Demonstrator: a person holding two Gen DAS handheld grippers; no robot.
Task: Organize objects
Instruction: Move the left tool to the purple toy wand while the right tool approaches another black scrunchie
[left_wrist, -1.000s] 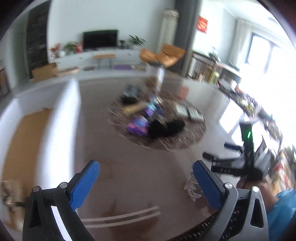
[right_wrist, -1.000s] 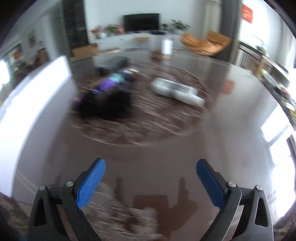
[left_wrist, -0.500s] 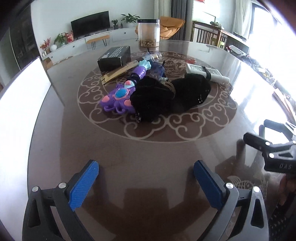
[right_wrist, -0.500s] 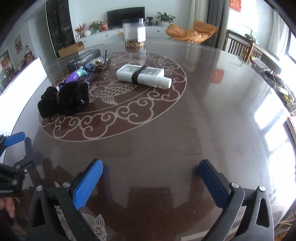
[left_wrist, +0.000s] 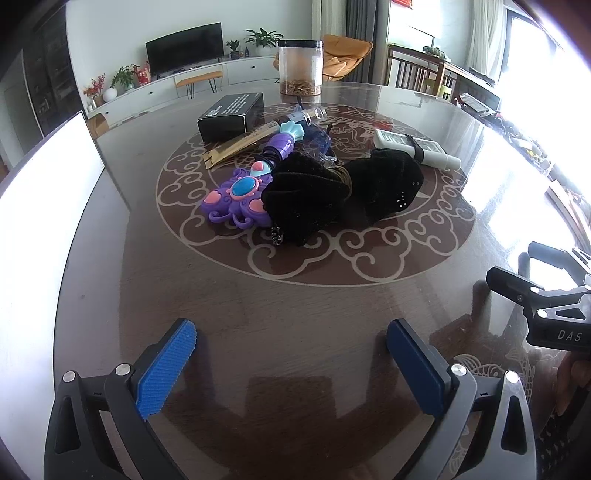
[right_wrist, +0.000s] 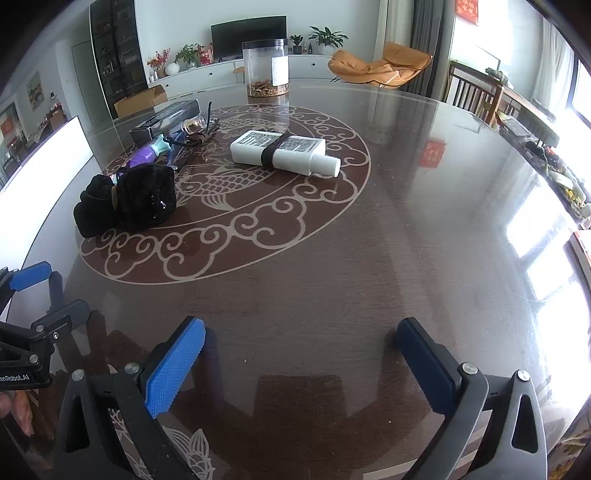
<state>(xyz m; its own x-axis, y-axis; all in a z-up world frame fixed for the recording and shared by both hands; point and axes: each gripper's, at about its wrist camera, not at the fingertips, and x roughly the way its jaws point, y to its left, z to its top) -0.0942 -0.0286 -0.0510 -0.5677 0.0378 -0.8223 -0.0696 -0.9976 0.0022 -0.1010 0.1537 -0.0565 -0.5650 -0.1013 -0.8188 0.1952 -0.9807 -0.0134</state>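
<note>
A pile of objects lies mid-table: a black velvet bow (left_wrist: 343, 192) (right_wrist: 129, 199), a purple toy wand (left_wrist: 243, 188) (right_wrist: 147, 155), a white bottle with a black band (left_wrist: 417, 147) (right_wrist: 284, 151), a black box (left_wrist: 231, 116) (right_wrist: 166, 118), a tan paper sleeve (left_wrist: 240, 144) and a small vial (left_wrist: 310, 116). My left gripper (left_wrist: 291, 354) is open and empty over the near table, well short of the pile. My right gripper (right_wrist: 303, 354) is open and empty, to the right of the left one. Each gripper shows at the edge of the other's view.
A clear jar with a black lid (left_wrist: 300, 66) (right_wrist: 265, 68) stands at the far side of the round brown table (left_wrist: 295, 302). A white panel (left_wrist: 40, 192) runs along the table's left. Chairs and a TV cabinet stand beyond.
Both grippers swung down from a high, blurred view to a steady low position near the table's front edge. Both stayed open. The objects have not moved.
</note>
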